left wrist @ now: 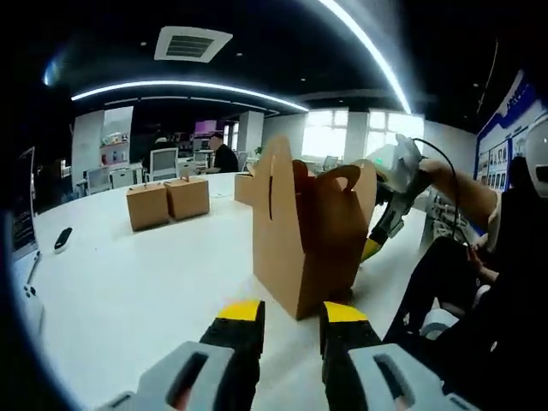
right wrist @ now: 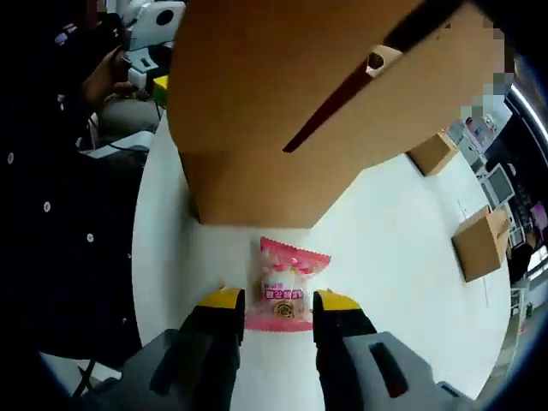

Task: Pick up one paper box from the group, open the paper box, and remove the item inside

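Box [left wrist: 304, 235]: flaps up, standing on table [left wrist: 128, 282] for access.
Right tongs [right wrist: 278, 301]: jaws apart, astride pink snack packet [right wrist: 286, 289]; grip not closed.
Left tongs [left wrist: 291, 312]: parted, empty, before box.

The pink snack packet [right wrist: 287, 295] lying on the white tabletop [right wrist: 394, 248] carries a red label band with light characters across its lower half, but the print is too small and blurred to read. In the left gripper view, the blue wall board [left wrist: 505, 137] at the far right shows rows of pale panels whose wording cannot be made out. The brown paper box [left wrist: 304, 231] and the other boxes [left wrist: 167, 201] bear no legible lettering.
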